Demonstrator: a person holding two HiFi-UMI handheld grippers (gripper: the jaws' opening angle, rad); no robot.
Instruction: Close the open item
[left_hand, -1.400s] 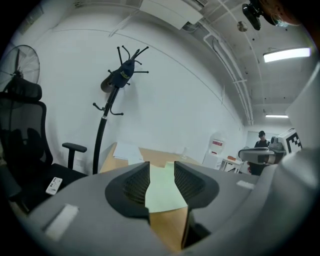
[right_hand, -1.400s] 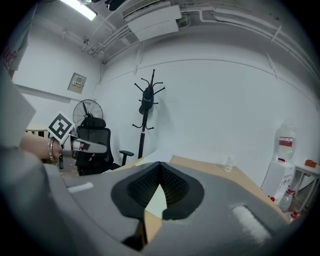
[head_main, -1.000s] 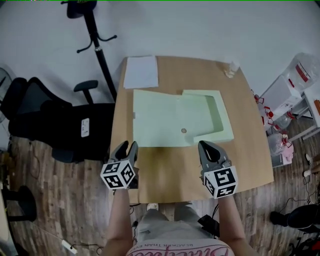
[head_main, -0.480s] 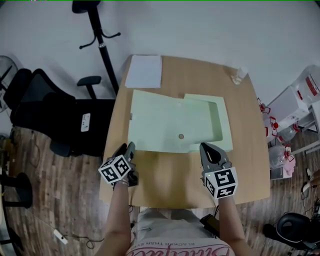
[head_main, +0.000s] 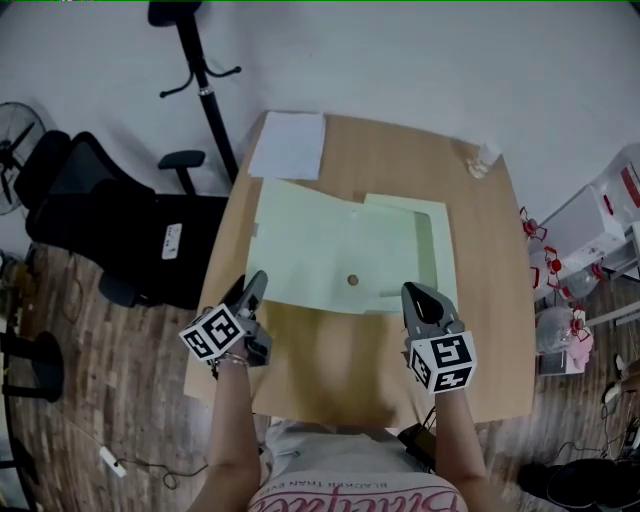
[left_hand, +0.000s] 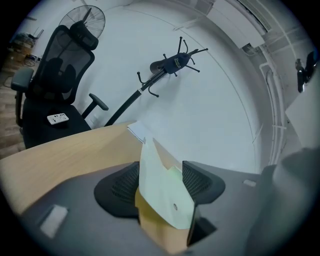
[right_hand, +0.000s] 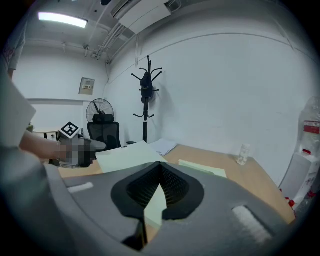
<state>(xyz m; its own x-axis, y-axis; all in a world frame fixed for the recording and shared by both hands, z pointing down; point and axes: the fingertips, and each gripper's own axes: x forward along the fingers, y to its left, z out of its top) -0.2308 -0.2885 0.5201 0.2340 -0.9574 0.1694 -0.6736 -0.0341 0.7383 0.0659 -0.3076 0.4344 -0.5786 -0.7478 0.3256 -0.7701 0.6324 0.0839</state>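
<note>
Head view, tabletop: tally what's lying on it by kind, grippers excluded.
Pale green paper folder, lying open: 1
White paper sheet stack: 1
Small clear plastic bottle: 1
Total: 3

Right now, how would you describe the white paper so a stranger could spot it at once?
Start at the wooden table and its big pale green folder in the middle. Behind the folder, at the table's far left corner near the black coat stand, lies the white paper: smaller, plain white, not green.
</note>
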